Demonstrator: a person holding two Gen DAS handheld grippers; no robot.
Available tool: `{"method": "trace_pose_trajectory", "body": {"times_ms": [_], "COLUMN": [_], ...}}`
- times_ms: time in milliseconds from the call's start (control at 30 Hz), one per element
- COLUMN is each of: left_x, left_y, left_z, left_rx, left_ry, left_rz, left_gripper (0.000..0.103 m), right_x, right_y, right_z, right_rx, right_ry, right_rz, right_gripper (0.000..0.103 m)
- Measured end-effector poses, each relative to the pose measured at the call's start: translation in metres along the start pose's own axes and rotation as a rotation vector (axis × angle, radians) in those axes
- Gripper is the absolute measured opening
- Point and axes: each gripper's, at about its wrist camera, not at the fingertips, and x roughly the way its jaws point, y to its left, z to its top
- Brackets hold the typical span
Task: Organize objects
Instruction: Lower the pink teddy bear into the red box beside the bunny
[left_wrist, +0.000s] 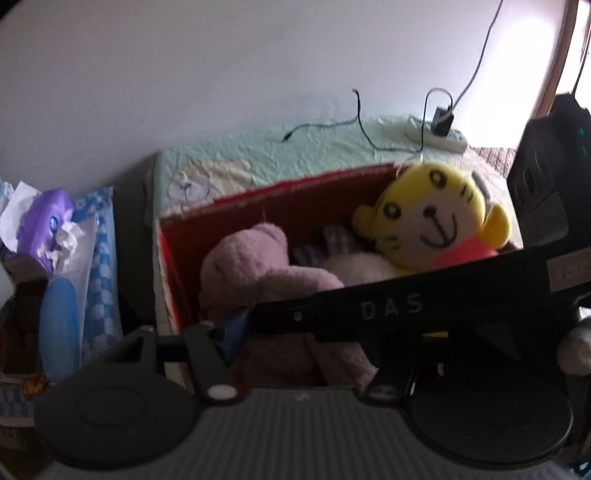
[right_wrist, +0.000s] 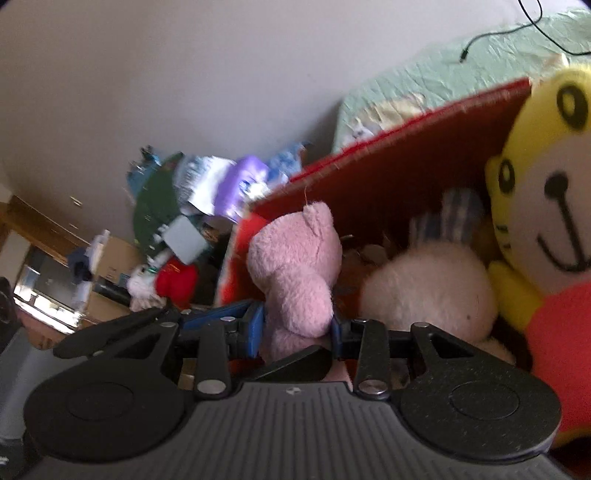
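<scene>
Pink plush bear (right_wrist: 295, 269) pinched in my right tongs (right_wrist: 297, 328) over red box (right_wrist: 388, 147); left tongs' (left_wrist: 317, 332) grip unclear.

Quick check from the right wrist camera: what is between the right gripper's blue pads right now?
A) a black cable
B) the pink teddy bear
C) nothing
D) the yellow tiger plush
B: in the right wrist view the right gripper has its blue pads closed against the body of the pink teddy bear, at the near edge of the red box; the yellow tiger plush sits untouched further right.
</scene>
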Motion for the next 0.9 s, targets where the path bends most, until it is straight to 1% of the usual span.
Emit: {"method": "trace_pose_trajectory", "body": {"times_ms": [133, 300, 433, 467, 600, 767, 900], "left_x": [0.008, 0.013, 0.015, 0.015, 0.015, 0.02, 0.019], "left_y": [0.007, 0.007, 0.001, -0.001, -0.007, -0.018, -0.018], "left_z": [-0.005, -0.008, -0.009, -0.009, -0.012, -0.014, -0.015], "left_rx": [-0.018, -0.027, -0.01, -0.008, -0.003, 0.034, 0.013], "left_ry": [0.018, 0.029, 0.038, 0.039, 0.055, 0.086, 0.09], "left_rz": [-0.026, -0.037, 0.001, 0.014, 0.047, 0.124, 0.137], "left_gripper": [0.066, 0.067, 0.069, 0.069, 0.069, 0.067, 0.067], "right_x": [0.004, -0.002, -0.011, -0.012, -0.01, -0.001, -0.003], "right_y": [-0.01, -0.015, -0.02, -0.021, -0.025, -0.025, -0.024], "right_z": [-0.001, -0.001, 0.0, 0.0, -0.001, -0.004, -0.002], "right_rx": [0.025, -0.009, -0.016, -0.024, -0.008, 0.011, 0.002], "right_ry": [0.027, 0.038, 0.05, 0.053, 0.079, 0.107, 0.113], "right_rz": [-0.022, -0.028, -0.017, -0.027, -0.02, -0.025, -0.029], "right_gripper": [0.039, 0.038, 0.034, 0.03, 0.028, 0.026, 0.026]}}
